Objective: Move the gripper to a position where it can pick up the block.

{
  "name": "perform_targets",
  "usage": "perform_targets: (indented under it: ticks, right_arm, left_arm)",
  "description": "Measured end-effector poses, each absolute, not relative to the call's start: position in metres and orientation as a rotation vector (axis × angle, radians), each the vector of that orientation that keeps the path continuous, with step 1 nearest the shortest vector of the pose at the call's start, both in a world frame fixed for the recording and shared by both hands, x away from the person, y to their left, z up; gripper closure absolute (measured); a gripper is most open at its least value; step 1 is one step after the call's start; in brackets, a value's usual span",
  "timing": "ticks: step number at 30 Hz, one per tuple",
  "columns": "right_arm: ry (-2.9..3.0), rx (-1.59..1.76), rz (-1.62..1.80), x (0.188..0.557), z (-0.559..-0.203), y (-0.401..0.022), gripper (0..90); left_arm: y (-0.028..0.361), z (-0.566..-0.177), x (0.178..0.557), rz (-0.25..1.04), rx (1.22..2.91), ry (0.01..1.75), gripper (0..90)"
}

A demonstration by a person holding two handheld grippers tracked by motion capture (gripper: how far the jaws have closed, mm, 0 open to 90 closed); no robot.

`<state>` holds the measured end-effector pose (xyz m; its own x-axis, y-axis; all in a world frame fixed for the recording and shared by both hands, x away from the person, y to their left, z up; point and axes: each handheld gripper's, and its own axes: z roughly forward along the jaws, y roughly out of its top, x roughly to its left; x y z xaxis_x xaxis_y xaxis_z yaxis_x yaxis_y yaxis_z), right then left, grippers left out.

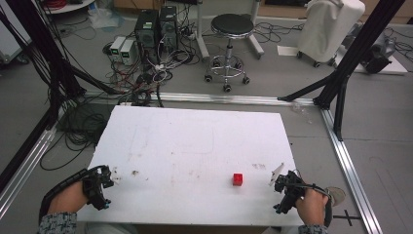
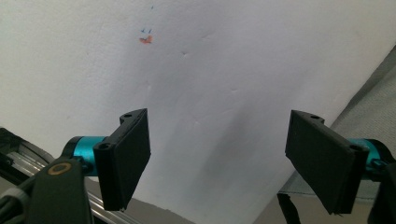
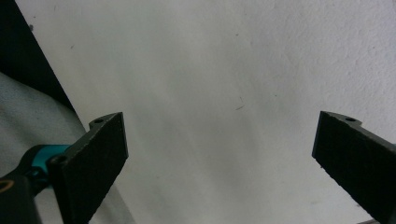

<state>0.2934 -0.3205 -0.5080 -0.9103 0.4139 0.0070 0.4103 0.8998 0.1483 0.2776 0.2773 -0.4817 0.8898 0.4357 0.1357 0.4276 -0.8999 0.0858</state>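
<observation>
Left gripper [image 1: 108, 187]: held at the lower left of the high view, over the near-left edge of the white board [image 1: 195, 141] — jaws spread wide, nothing between them.
Right gripper [image 1: 287, 184]: held at the lower right, by the board's near-right corner; jaws wide apart and empty, bare board seen between them in the right gripper view.
Red cube [image 1: 237, 179]: set on the board in the lower right of centre, near the right gripper and to its left, well apart from the left one.
Far floor: a black stool [image 1: 232, 24] and cable tangle are seen at the top of the frame.
Risk: the cube is small and light — it may be nudged away by one jaw if the approach is off-centre, or tipped by a late closing.
</observation>
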Motion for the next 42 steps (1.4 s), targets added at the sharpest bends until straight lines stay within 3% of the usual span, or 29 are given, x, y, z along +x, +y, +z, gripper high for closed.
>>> perform_targets:
  ticks: [42]
  right_arm:
    - [2.991, 0.699, 0.267, 0.305, -0.502, -0.325, 2.6]
  left_arm:
    - [0.272, -0.484, 0.278, 0.225, 2.992, 0.667, 22.5]
